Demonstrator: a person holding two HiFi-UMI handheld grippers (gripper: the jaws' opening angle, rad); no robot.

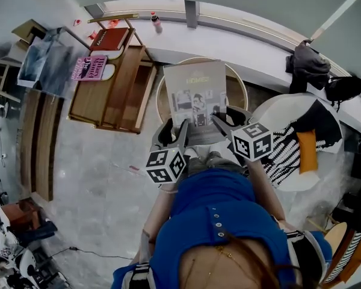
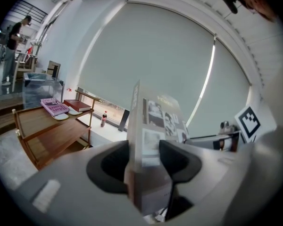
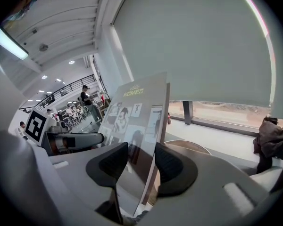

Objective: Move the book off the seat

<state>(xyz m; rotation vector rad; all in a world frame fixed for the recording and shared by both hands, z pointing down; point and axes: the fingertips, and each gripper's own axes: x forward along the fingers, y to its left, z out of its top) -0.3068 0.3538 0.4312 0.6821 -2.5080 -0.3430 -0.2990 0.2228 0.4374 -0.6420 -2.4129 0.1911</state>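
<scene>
A large grey book with black-and-white photos on its cover is held up above the round wooden seat. My left gripper is shut on the book's lower left edge, and my right gripper is shut on its lower right edge. In the left gripper view the book stands upright between the jaws. The right gripper view shows the book's cover tilted between the jaws, with the round seat below and behind it.
A wooden shelf rack at the left carries a pink book and a red book. A white window ledge holds a small bottle. A white chair with patterned cloth stands at the right.
</scene>
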